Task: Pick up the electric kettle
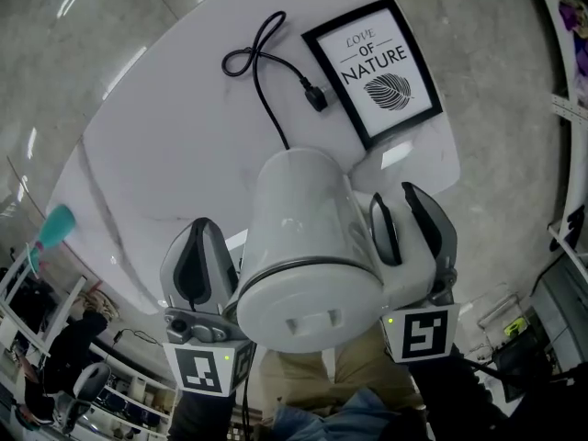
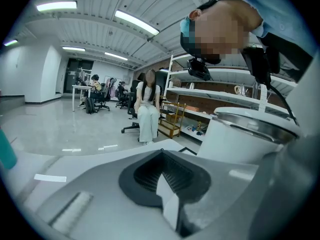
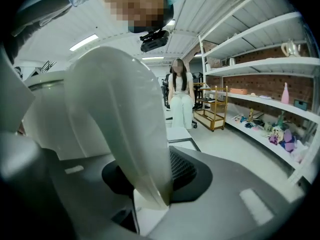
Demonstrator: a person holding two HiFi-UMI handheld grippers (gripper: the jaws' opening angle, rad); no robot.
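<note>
My right gripper (image 1: 401,214) has its fingers shut tight on the kettle (image 1: 308,246) handle (image 3: 125,134). The kettle is up off the desk (image 1: 165,154), tipped over. My left gripper (image 1: 207,251) is open and empty beside it. I think the pick-up is done.

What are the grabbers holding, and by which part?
The right gripper holds the kettle by its handle, clamped between its fingers. The left gripper is open beside the kettle's body and holds nothing.
</note>
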